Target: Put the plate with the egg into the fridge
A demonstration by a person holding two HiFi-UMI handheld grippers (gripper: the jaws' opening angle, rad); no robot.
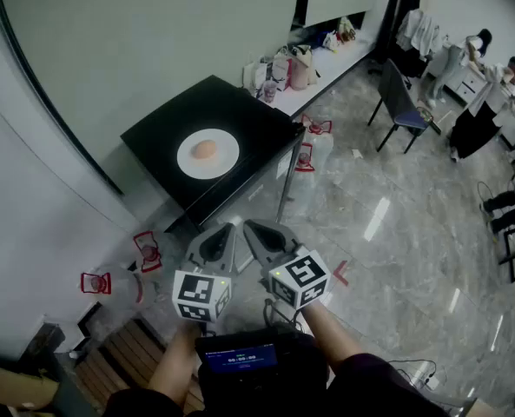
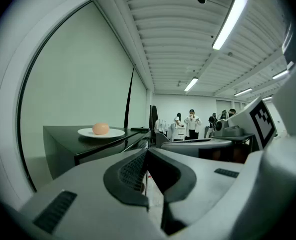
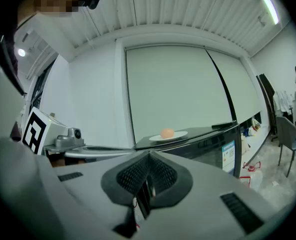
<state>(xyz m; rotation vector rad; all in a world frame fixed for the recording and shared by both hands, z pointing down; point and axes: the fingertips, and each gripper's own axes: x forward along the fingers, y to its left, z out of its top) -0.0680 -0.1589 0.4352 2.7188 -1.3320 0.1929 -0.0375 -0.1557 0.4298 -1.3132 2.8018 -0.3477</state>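
Note:
A white plate (image 1: 227,156) with a tan egg (image 1: 205,149) on it rests on top of a low black fridge (image 1: 166,137) against the pale wall. The plate (image 2: 113,133) and egg (image 2: 101,128) show ahead at left in the left gripper view; the plate (image 3: 177,135) and egg (image 3: 167,133) sit straight ahead in the right gripper view. Both grippers hang side by side in front of the fridge, well short of it. My left gripper (image 1: 234,226) is shut and empty. My right gripper (image 1: 248,226) is shut and empty too.
Clear water jugs with red handles (image 1: 313,146) stand beside the fridge, and more (image 1: 146,250) stand near the wall at left. A low white bench with bags (image 1: 313,59) runs along the wall behind. A dark chair (image 1: 400,102) and two people (image 1: 491,85) are at far right.

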